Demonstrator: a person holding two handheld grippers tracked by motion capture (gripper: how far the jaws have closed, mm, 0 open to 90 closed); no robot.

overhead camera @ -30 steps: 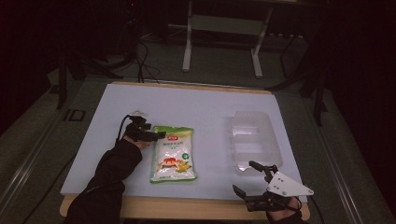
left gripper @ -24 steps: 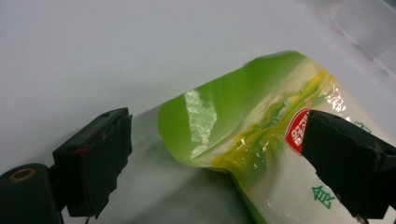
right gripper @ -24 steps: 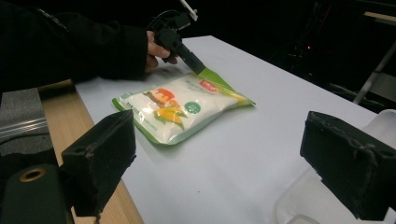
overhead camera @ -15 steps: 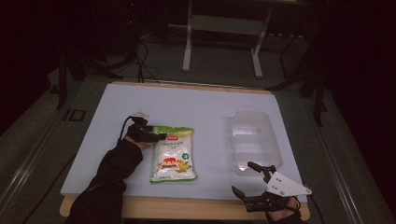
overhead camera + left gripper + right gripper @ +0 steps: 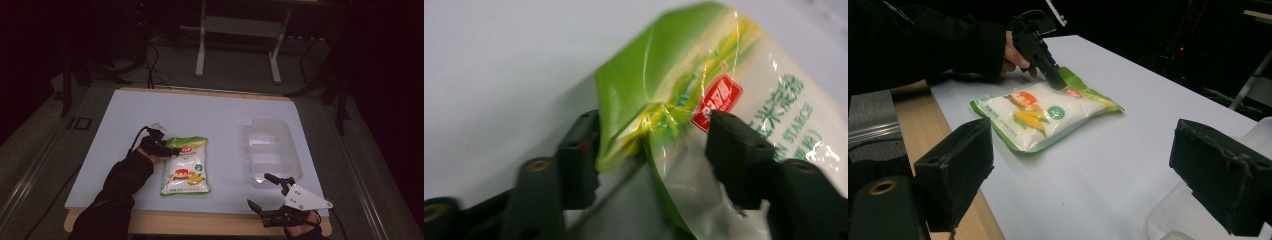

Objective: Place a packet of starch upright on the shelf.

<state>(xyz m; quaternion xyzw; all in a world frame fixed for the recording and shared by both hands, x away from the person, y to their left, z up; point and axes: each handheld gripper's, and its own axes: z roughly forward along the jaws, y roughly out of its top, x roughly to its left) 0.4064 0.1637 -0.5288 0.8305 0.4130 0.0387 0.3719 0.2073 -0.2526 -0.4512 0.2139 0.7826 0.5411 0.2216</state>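
Left gripper view cuts off the starch bag's (image 5: 724, 125) lower half.

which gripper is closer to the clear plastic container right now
Right. The right gripper hangs open just off the near end of the clear container; the left gripper is across the table at the starch bag.
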